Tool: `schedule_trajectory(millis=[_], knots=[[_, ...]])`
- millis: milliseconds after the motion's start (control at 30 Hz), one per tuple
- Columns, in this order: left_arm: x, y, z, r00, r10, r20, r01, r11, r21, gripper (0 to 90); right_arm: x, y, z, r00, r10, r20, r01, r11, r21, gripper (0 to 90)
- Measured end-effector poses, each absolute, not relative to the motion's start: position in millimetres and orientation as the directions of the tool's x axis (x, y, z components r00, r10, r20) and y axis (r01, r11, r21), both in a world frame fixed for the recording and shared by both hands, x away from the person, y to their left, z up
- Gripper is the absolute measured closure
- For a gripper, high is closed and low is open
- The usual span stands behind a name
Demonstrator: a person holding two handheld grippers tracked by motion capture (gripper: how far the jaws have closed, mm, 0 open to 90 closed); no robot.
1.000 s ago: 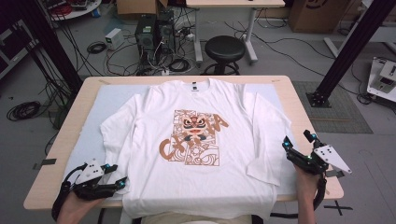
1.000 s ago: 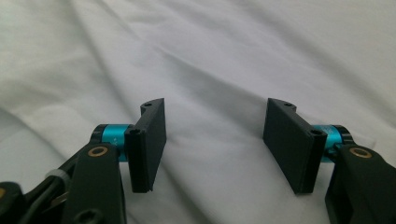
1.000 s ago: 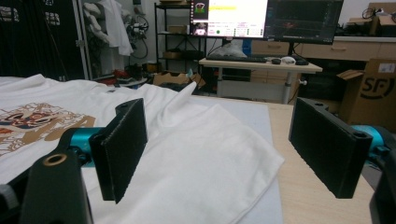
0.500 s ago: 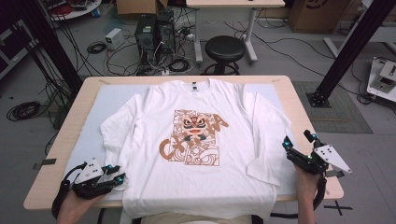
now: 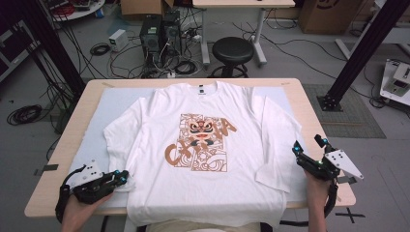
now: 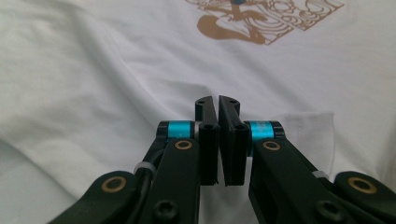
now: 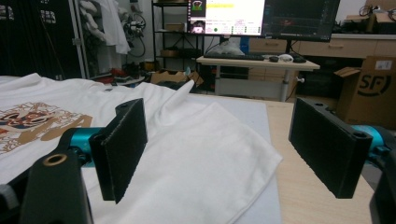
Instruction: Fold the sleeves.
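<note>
A white T-shirt (image 5: 208,145) lay flat, print up, on the wooden table (image 5: 309,104), collar toward the far edge, hem at the near edge, sleeves folded inward. The left gripper (image 5: 121,178) had just closed its jaws, pinching the shirt's near left edge; the right gripper (image 5: 307,151) hovered released beside the right sleeve.

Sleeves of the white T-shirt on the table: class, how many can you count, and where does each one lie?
2. One sleeve lies flat along the T-shirt's left side, ending by the left gripper. The other sleeve lies along the right side, its cuff near the right gripper.
</note>
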State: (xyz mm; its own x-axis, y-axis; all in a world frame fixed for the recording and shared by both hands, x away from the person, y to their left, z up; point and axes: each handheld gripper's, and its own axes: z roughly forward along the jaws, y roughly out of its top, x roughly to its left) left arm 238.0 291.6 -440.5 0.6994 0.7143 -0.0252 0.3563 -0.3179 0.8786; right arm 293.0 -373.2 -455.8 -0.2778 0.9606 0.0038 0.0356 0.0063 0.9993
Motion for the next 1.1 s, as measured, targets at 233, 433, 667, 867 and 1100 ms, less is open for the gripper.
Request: schedule_trajectory(millis=[233,433,667,867,1100], knots=[[243,282,-432,0.704,0.71,-0.019,0.324,-0.297,0.898,86.3,293,-373,-456,-0.278,0.961,0.004,0.035,0.006,0.999,19.8],[257,264,-420,0.703,0.71,-0.042,0.313,-0.256,0.914,86.4,293,-373,-456,-0.277,0.961,0.005,0.04,0.006,0.999,19.7],[275,230,-416,0.723,0.689,-0.049,0.312,-0.263,0.913,86.4,293,-373,-456,-0.278,0.961,0.001,0.037,0.01,0.999,19.8],[285,202,-417,0.753,0.656,-0.054,0.288,-0.255,0.923,86.4,293,-373,-456,-0.279,0.96,-0.001,0.035,0.012,0.999,19.7],[290,171,-407,0.773,0.634,-0.033,0.256,-0.264,0.93,86.3,293,-373,-456,-0.277,0.961,-0.005,0.037,0.016,0.999,19.7]])
